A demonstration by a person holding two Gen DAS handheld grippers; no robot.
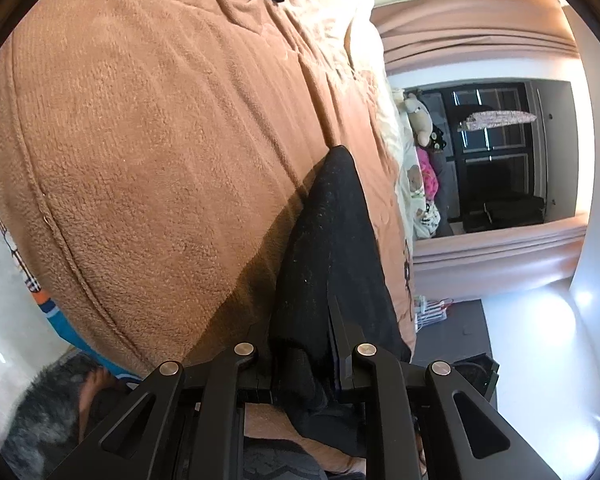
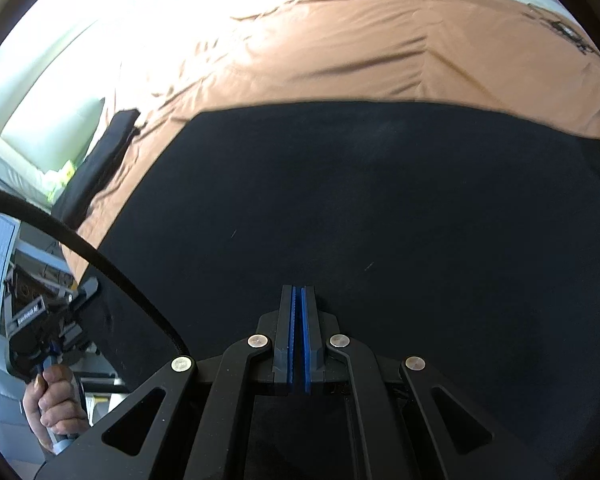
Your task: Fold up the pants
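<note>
left claw (image 1: 304,344) grasping pants (image 1: 332,240); right claw (image 2: 299,300) clenched empty above pants

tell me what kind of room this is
Most likely a bedroom at home. The black pants lie on a bed with an orange-brown fleece blanket, a plush toy sits at the bed's far end, and pink curtains frame a dark window.

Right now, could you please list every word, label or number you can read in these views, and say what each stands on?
Small white label on the left gripper, seen from the right wrist: lettering is there, too small and blurred to read.
Dark marks on the orange bedcover, top right: a drawing or lettering, unreadable.
No other text.
</note>
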